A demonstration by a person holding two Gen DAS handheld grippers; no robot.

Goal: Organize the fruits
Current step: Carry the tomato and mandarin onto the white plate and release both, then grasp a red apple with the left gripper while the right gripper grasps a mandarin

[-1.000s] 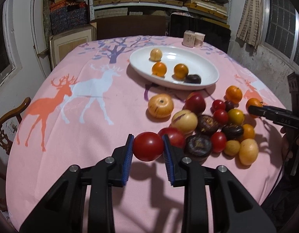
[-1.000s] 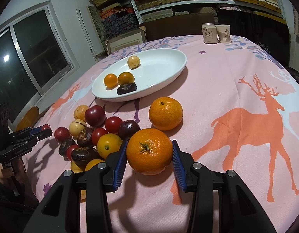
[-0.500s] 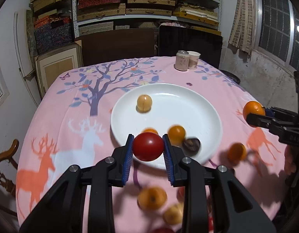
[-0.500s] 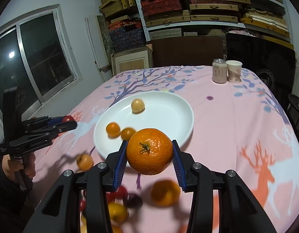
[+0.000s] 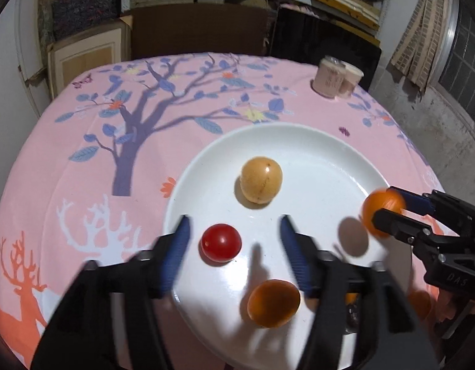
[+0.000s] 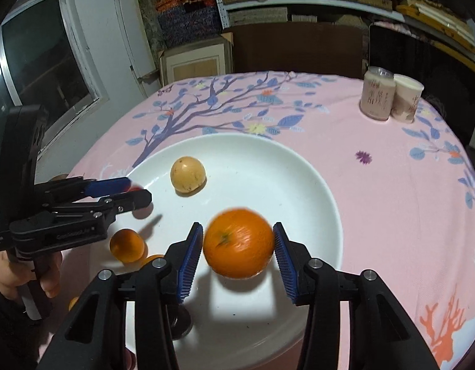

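A white plate (image 5: 323, 151) sits on the pink tablecloth. My left gripper (image 5: 234, 256) is open above the plate; a red tomato (image 5: 220, 242) lies on the plate between its spread fingers, free of both. A yellow fruit (image 5: 260, 180) and an orange fruit (image 5: 273, 302) also lie on the plate. My right gripper (image 6: 237, 252) hangs over the plate (image 6: 299, 178) with its jaws parted around a blurred orange (image 6: 238, 243), which touches neither pad clearly. The right gripper also shows at the right of the left wrist view (image 5: 397, 209).
Two cups (image 6: 390, 97) stand at the table's far right. Small oranges (image 6: 127, 244) and a dark fruit (image 6: 180, 323) lie near the plate's near-left rim. Shelves, boxes and a dark chair back stand behind the table. The left gripper's body (image 6: 67, 212) reaches in from the left.
Both grippers moved forward over the plate. The left gripper opened and let the red tomato go onto the plate. The right gripper's jaws widened around the orange.
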